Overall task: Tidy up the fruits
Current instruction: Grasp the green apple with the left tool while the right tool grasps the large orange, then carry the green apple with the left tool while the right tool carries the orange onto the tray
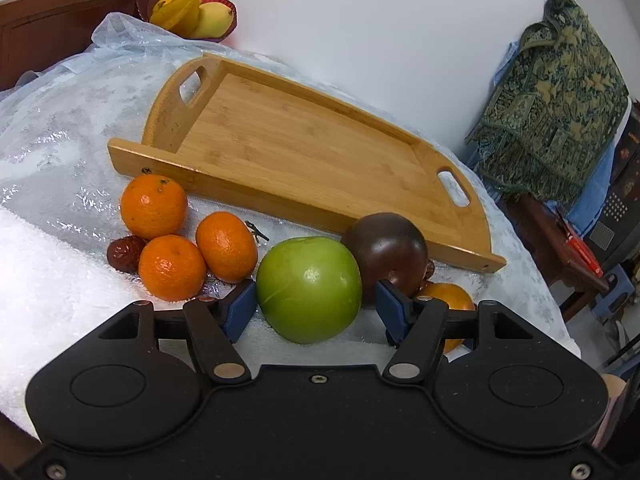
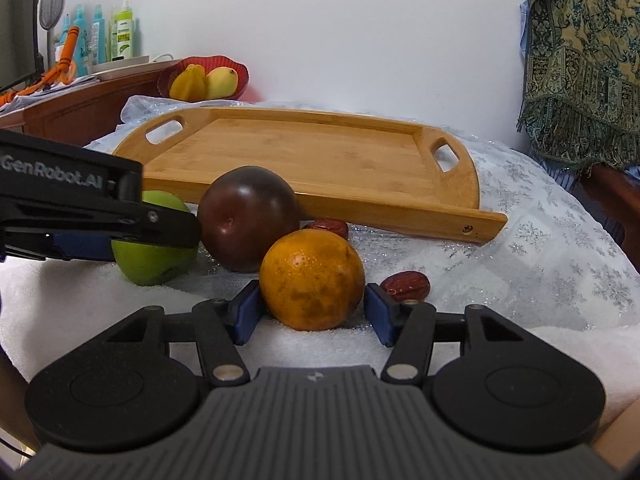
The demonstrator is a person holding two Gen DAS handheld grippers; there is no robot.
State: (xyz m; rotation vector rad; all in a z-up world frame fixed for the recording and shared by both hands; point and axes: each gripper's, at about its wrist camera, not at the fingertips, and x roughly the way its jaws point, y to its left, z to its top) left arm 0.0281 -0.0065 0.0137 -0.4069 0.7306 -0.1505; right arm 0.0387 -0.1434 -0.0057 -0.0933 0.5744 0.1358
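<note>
Mandarins (image 1: 172, 236): three, near left, loose on table.
Left tongs (image 1: 316, 304): open around green apple (image 1: 309, 289), pads not pressing.
Right tongs (image 2: 314, 304): open around orange (image 2: 312, 278).
Tray (image 1: 304, 144): far, empty; judged barely begun.

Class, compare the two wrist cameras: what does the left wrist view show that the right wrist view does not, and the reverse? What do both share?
Left wrist only: three small oranges grouped left of the green apple.

Right wrist only: bottles on the far shelf, and the left gripper seen from the side.

Both: the empty wooden tray, the dark purple fruit, the green apple and the red fruit bowl.
</note>
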